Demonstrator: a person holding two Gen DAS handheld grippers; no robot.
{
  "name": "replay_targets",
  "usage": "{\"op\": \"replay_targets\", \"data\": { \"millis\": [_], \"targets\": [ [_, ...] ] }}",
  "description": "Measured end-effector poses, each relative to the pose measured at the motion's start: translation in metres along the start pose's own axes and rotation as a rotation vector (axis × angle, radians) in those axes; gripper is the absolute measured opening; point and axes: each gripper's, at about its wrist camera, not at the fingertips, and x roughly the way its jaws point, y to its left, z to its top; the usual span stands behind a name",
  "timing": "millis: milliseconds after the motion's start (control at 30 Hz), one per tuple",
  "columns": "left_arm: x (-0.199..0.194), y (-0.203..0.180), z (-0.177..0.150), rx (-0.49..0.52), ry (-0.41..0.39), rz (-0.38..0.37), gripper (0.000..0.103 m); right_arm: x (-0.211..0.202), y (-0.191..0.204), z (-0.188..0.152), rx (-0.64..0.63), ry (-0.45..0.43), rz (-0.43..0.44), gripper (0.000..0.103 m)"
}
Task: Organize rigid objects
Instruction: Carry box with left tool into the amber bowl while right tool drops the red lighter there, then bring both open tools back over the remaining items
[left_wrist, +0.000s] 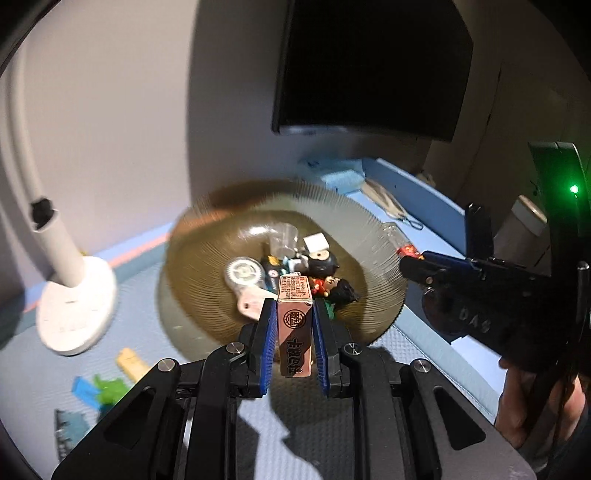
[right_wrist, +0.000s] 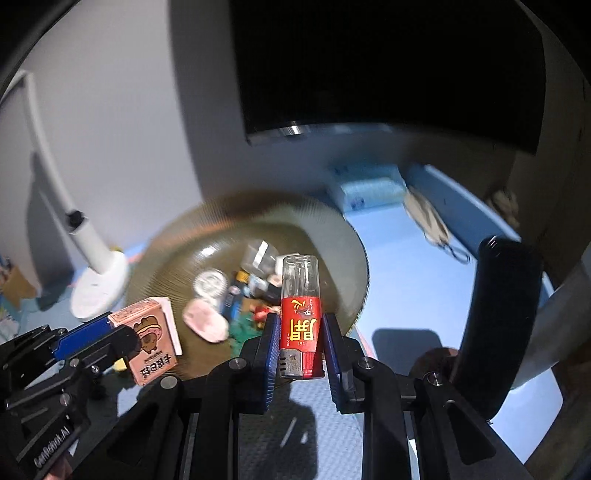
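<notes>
Ribbed blue claw (left_wrist: 294, 339) pinches cardboard box (left_wrist: 294, 328) — rectangular.

- Right gripper (right_wrist: 300, 350), black with blue pads, clamped on a red lighter with a clear cap and yellow print (right_wrist: 300, 321), held upright between the pads.
- Beyond the tongs, a ribbed amber glass dish (right_wrist: 332, 229) on the blue mat (right_wrist: 406, 280), filled with small blurred items.
- To the left of the tongs, left gripper (right_wrist: 110, 332) gripping a small pink cartoon-printed box (right_wrist: 151, 339).
- Farther left, a white lamp base (right_wrist: 99, 288).
- High above, a dark monitor (right_wrist: 388, 66).
</notes>
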Motion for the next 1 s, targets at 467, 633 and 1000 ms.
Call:
{"op": "replay_targets", "data": {
  "millis": [467, 633, 1000],
  "targets": [
    [-0.08, 0.061, -0.035, -0.14, -0.155, 0.157, 0.075, -0.012, -0.023, -0.014, 0.106, -0.005, 0.153, 0.056],
    [-0.142, 0.11, -0.079, -0.27, -0.198, 0.3, 0.075, -0.04, 0.024, -0.025, 0.013, -0.008, 0.281, 0.062],
    [-0.157, 0.18, -0.184, -0.355, -0.057, 0.611, 0.083, -0.02, 0.169, -0.122, -0.312, 0.097, 0.42, 0.064]
  ]
}}
